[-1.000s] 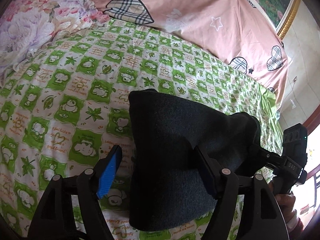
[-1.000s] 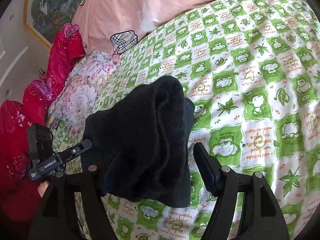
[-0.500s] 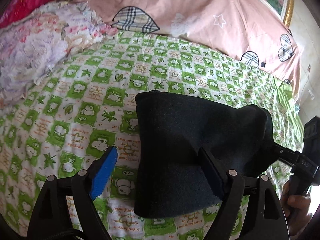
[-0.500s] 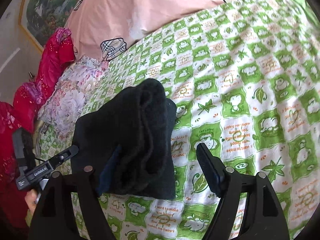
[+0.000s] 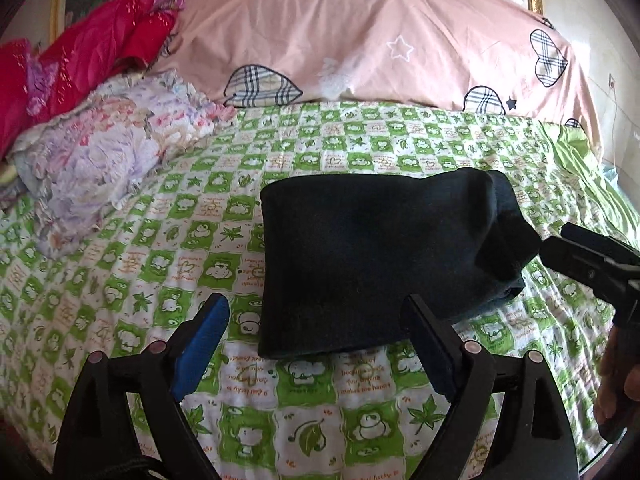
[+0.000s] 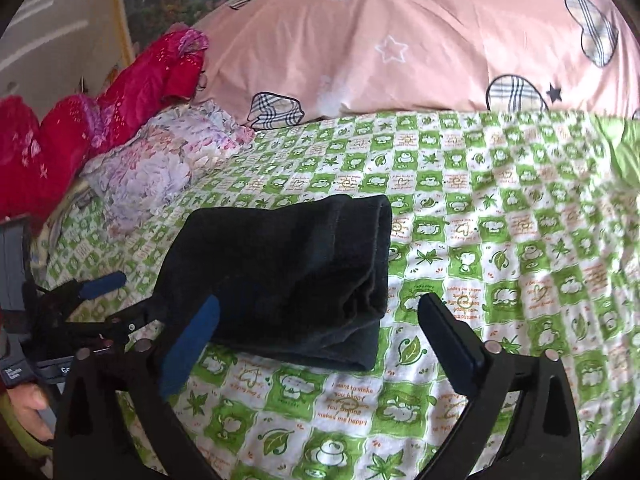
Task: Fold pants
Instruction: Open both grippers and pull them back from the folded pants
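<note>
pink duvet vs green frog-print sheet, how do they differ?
The pink duvet is bunched into a mound at the far end of the bed; the green frog-print sheet lies spread flat. The duvet shows sparse plaid hearts and stars; the sheet is a dense green-and-white check. The folded dark pants rest on the sheet, not on the duvet. Both are printed bedding on the same bed.

black pants [image 5: 360, 264], green-checked sheet [image 5: 120, 280], seemingly floral pillow [image 5: 108, 160]

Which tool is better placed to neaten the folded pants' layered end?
Right, probably: the open right tool faces the pants at their layered end; the left tool faces a smooth side.
</note>
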`<state>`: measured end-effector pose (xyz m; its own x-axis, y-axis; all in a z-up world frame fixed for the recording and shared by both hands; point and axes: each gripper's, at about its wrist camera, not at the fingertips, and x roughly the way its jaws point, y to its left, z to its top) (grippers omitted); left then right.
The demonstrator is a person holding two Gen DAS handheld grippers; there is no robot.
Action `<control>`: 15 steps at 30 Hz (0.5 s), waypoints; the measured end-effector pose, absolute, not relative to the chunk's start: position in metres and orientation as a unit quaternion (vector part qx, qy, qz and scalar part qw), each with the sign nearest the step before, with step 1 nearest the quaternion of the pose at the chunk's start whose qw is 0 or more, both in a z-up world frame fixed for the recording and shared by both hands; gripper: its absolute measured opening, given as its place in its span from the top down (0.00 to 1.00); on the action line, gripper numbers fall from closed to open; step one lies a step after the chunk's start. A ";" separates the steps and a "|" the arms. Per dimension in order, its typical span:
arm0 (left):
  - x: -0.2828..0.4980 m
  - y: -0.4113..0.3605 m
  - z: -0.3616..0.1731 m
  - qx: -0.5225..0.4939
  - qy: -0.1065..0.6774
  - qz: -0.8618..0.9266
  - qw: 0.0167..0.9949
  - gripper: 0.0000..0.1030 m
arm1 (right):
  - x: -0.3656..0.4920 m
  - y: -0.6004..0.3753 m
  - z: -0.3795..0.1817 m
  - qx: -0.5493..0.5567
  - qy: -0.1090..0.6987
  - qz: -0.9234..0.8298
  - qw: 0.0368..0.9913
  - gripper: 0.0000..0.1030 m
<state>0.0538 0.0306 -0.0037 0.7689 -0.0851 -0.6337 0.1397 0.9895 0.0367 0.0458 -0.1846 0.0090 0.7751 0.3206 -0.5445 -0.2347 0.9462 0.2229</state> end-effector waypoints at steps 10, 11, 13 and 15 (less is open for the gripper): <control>0.031 0.031 -0.004 0.042 0.315 -0.043 0.947 0.05 | 0.033 -0.177 -0.003 0.068 0.307 0.151 0.937 0.00; 0.031 0.032 -0.006 0.040 0.316 -0.041 0.947 0.04 | 0.032 -0.176 -0.003 0.066 0.304 0.151 0.938 0.00; 0.030 0.033 -0.012 0.038 0.319 -0.037 0.946 0.03 | 0.030 -0.173 -0.005 0.063 0.300 0.151 0.940 0.00; 0.030 0.034 -0.016 0.037 0.322 -0.038 0.945 0.03 | 0.030 -0.171 -0.008 0.062 0.302 0.150 0.939 0.00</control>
